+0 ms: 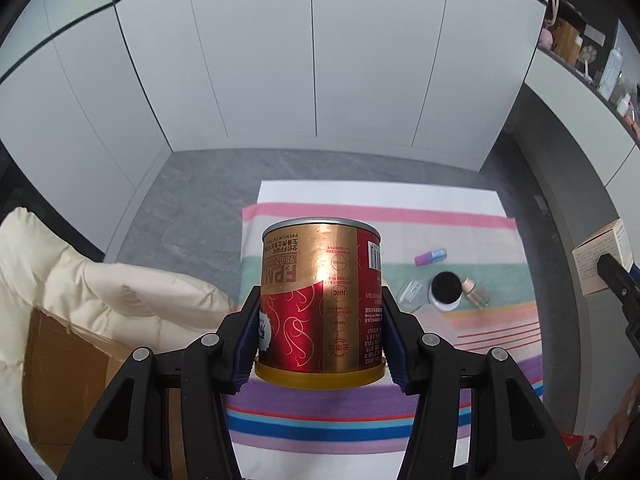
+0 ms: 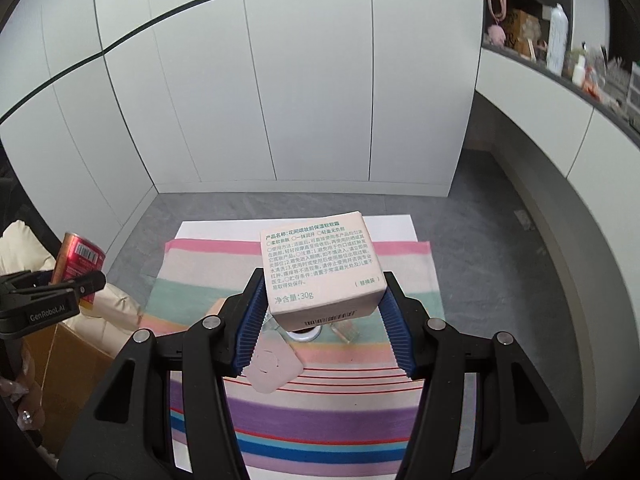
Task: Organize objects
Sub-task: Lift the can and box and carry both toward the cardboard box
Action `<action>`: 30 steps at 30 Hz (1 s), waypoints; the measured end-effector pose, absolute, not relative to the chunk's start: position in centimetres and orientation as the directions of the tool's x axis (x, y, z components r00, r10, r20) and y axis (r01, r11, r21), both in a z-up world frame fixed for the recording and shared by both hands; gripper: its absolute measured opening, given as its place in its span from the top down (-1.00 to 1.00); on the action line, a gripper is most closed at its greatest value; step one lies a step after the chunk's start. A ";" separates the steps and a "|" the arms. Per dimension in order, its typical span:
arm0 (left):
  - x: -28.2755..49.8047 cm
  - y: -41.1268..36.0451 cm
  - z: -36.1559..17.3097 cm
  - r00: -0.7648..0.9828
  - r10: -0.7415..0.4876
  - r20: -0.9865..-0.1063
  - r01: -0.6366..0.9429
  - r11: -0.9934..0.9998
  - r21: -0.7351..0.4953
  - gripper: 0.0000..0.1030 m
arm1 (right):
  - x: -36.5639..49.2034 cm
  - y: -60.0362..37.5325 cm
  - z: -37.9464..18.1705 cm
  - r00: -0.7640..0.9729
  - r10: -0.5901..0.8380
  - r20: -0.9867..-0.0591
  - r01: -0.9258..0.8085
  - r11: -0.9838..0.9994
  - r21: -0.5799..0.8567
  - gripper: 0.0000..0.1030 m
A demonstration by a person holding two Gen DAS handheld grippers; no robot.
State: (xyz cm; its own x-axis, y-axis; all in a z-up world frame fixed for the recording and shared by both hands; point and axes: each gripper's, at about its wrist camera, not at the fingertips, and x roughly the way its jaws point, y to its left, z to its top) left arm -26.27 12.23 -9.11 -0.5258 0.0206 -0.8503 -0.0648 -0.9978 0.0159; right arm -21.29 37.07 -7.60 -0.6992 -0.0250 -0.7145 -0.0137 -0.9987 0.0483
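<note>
Red-gold can (image 1: 320,304) clamped between left gripper (image 1: 320,340) jaws; pale carton (image 2: 322,268) clamped between right gripper (image 2: 320,320) jaws, striped cloth (image 2: 320,420) below.

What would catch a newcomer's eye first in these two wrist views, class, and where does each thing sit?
The red and gold can fills the middle of the left wrist view, upside down and clamped in the left gripper. In the right wrist view a pale printed carton sits tilted in the right gripper. Beneath both lies a striped cloth holding a black-lidded jar and a small bottle beside it.
</note>
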 end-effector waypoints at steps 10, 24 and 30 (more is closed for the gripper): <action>-24.6 12.1 -7.9 -0.530 0.022 -0.847 -0.064 -0.998 0.014 -0.06 | -20.5 36.7 -6.1 -0.686 -0.003 -0.728 -0.017 -1.000 0.020 -0.12; -20.9 12.2 -6.8 -0.541 0.035 -0.840 -0.095 -0.995 0.020 -0.06 | -18.2 36.6 -6.6 -0.653 0.039 -0.756 -0.024 -0.999 -0.030 -0.12; -17.9 11.7 -6.3 -0.528 0.070 -0.846 -0.110 -0.994 -0.013 -0.06 | -15.6 36.3 -6.4 -0.641 -0.003 -0.767 0.004 -1.000 0.000 -0.12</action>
State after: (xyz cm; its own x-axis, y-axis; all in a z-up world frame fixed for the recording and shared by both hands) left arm -17.87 11.75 -6.26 -0.5280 0.0697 -0.8464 -0.1104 -0.9938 -0.0129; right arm -15.58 36.33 -6.40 -0.6414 -0.0028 -0.7672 0.0039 -1.0000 0.0004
